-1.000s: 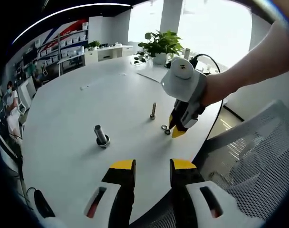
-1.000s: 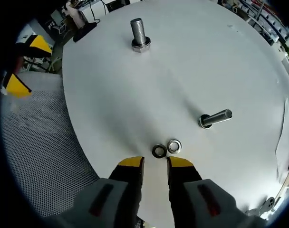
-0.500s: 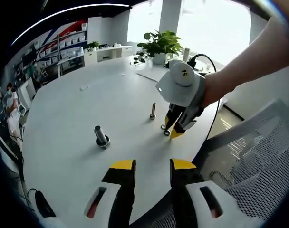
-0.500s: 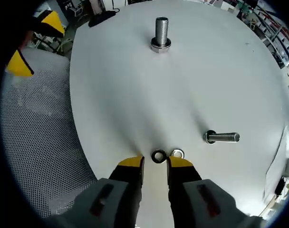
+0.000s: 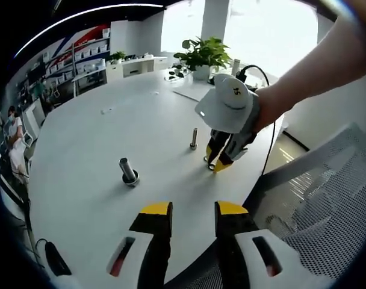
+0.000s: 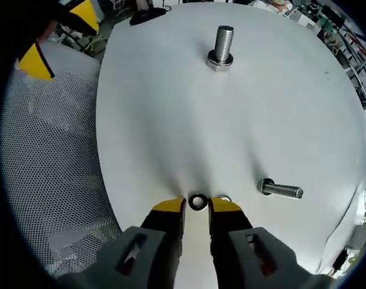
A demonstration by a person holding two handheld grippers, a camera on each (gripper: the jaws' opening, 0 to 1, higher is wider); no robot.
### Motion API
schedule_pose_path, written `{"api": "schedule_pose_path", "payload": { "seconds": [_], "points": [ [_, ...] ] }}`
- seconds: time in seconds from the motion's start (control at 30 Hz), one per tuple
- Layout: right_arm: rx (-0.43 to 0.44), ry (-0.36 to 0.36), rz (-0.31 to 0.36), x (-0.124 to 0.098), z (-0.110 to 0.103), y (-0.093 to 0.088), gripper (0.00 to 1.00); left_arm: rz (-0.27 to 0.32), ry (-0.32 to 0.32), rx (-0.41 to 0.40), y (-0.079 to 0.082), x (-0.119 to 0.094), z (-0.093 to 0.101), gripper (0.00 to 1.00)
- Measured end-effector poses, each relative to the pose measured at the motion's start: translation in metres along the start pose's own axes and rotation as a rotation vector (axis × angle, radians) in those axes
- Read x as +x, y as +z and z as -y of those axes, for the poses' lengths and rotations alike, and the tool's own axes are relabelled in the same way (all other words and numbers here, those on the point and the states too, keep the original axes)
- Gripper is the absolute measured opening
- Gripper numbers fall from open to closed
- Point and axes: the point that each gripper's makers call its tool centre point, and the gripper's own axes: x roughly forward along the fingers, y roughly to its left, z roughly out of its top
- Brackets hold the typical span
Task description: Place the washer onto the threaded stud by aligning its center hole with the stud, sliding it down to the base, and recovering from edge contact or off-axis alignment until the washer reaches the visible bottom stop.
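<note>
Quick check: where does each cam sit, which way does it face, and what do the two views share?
Left gripper view: rides the left gripper, held back at the round white table's edge, facing across it; the right gripper and a bare forearm enter from the right.
Right gripper view: rides the right gripper, looking down at a small dark steel washer between its yellow tips.
Shared: table, thick upright threaded stud, thinner stud.

Washer (image 6: 198, 201) flat near upright stud (image 6: 279, 190)
</note>
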Motion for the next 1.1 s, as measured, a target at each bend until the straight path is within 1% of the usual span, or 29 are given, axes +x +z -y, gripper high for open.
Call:
{"api": "schedule_pose_path", "payload": {
  "seconds": [0.2, 0.27, 0.43, 0.57, 0.7, 0.73, 0.9, 1.03, 1.1],
  "points": [
    [-0.018, 0.004, -0.028, 0.0001, 0.0011, 0.0012, 0.14, 0.000, 0.002, -0.004, 0.0004, -0.0003, -0.0007, 0.26],
    [0.003, 0.008, -0.043, 0.0007, 0.0015, 0.0013, 0.14, 0.003, 0.004, -0.005, 0.0007, -0.0004, -0.0016, 0.26],
    [0.001, -0.008, -0.100, 0.0013, -0.0002, 0.0016, 0.14, 0.006, 0.010, -0.007, 0.0020, -0.0007, -0.0035, 0.26],
    [0.032, -0.028, -0.117, 0.0008, 0.0000, 0.0003, 0.14, 0.005, 0.013, -0.006, 0.0016, -0.0006, -0.0043, 0.26],
    [0.053, -0.045, -0.081, -0.0008, -0.0011, -0.0005, 0.14, 0.001, 0.012, -0.007, 0.0007, -0.0004, -0.0041, 0.26],
    [0.078, -0.060, -0.055, -0.0007, -0.0011, 0.0001, 0.14, 0.002, 0.013, -0.007, 0.0008, -0.0003, -0.0043, 0.26],
    [0.106, -0.081, 0.020, -0.0011, -0.0006, -0.0013, 0.13, 0.009, 0.016, -0.012, 0.0025, -0.0011, -0.0054, 0.26],
    [0.111, -0.086, 0.046, -0.0016, -0.0012, -0.0011, 0.13, 0.012, 0.025, -0.008, 0.0030, -0.0018, -0.0069, 0.26],
    [0.137, -0.082, 0.069, -0.0019, -0.0009, -0.0015, 0.13, 0.014, 0.027, -0.010, 0.0033, -0.0021, -0.0075, 0.26]
  ]
}}
